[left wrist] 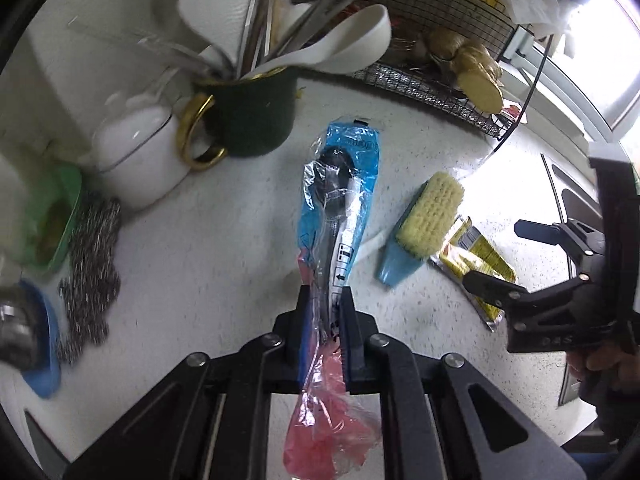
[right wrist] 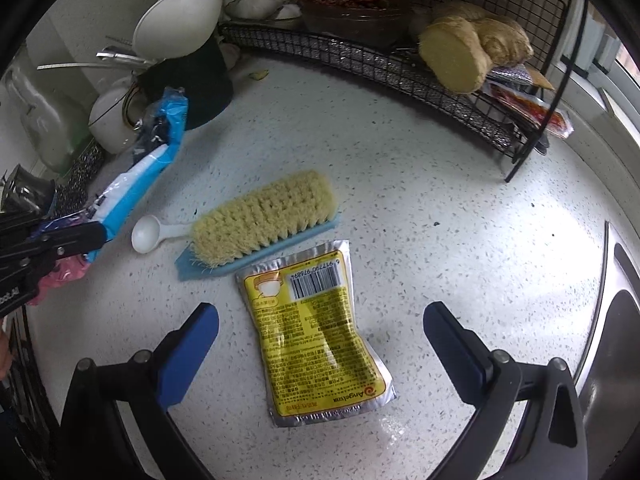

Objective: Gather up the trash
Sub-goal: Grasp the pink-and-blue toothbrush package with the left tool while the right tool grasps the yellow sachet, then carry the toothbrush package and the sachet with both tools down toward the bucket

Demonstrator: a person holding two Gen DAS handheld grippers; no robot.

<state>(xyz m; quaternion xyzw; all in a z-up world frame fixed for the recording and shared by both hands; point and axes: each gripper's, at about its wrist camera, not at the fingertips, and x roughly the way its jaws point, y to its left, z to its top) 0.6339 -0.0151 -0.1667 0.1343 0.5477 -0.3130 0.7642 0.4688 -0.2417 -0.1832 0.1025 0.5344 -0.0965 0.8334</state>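
Left tongs (left wrist: 325, 300): pinched the blue wrapper (left wrist: 340, 184)
Right tongs (right wrist: 320, 344): spread over the yellow packet (right wrist: 316, 332)
Risk: thin film could slip free

Left gripper (left wrist: 325, 312), lower centre of its view, clamped tight, angled steeply down. Right gripper (right wrist: 320, 332) spread wide, angled steeply down.

Daylight glare at right — fisheye-warped, left edge blurred.
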